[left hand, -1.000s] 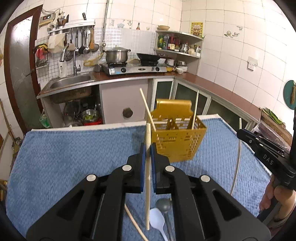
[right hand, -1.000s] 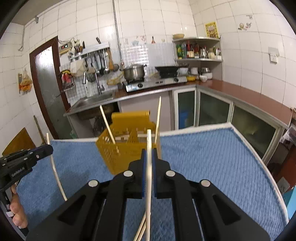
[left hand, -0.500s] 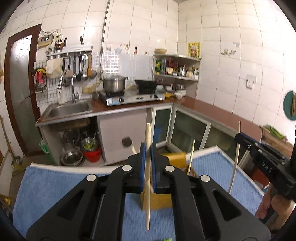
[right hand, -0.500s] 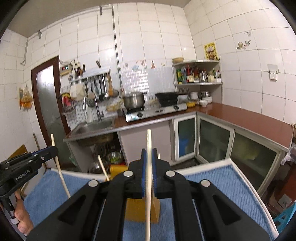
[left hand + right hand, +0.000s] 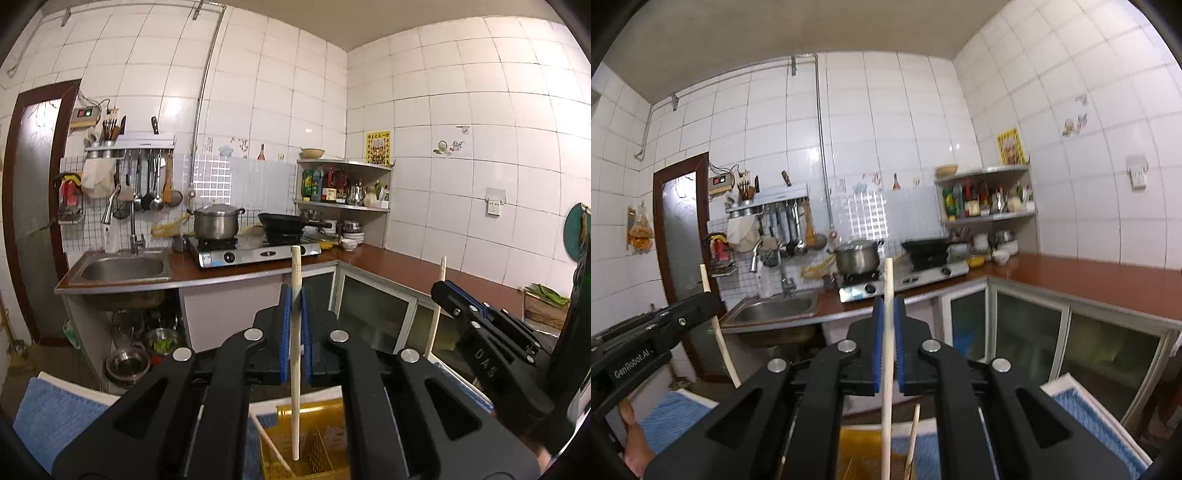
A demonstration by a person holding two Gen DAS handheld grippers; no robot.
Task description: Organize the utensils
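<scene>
Currently both tools clamped, one chopstick each.
Left tool (image 5: 294, 332) pinches chopstick (image 5: 295, 369) upright over yellow basket (image 5: 325, 443) at 6 o'clock; right tool (image 5: 888, 343) likewise grips its stick (image 5: 887, 369).

Both grippers: matte black plastic, two-finger. Left gripper (image 5: 294, 295) w/ blue pads (image 5: 283, 332), round silver screws along the finger links. Right gripper (image 5: 888, 306) same build. Side markings in white: "DAS" on right unit, "GenRobot.AI" on left unit.
</scene>
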